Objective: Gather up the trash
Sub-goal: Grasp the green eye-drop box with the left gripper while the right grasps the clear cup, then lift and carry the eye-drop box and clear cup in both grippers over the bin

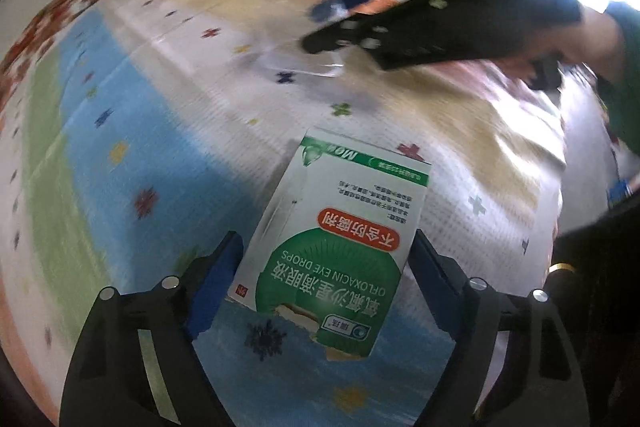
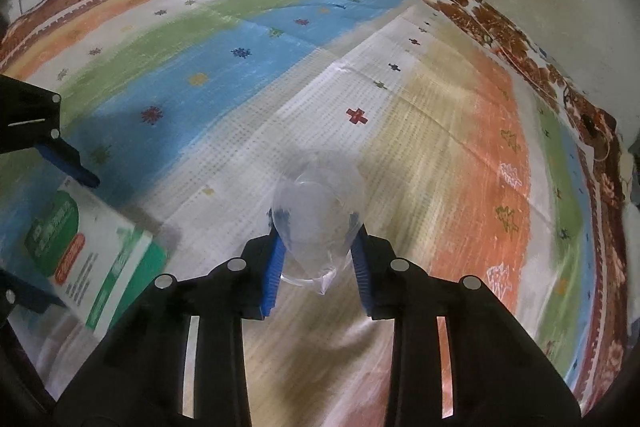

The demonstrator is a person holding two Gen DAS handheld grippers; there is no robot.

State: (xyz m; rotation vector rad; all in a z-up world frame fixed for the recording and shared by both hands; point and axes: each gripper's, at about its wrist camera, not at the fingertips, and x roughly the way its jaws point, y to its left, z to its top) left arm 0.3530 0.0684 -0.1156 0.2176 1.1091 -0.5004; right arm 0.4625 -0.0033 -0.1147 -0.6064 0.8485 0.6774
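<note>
Both grippers over trash on the striped multicolour woven mat (image 2: 248, 39).
Green-and-white cardboard eye-drops box (image 1: 334, 243) lies flat between left gripper (image 1: 326, 263) jaws, which stand apart, not clamping. Right gripper (image 2: 318, 247) pads pinch the clear crumpled plastic wrapper (image 2: 318, 211).

Clear plastic bag (image 2: 318, 215) between right tool (image 2: 320, 259) pads

Box (image 1: 332, 243) left of wrapper (image 2: 318, 219)
</note>
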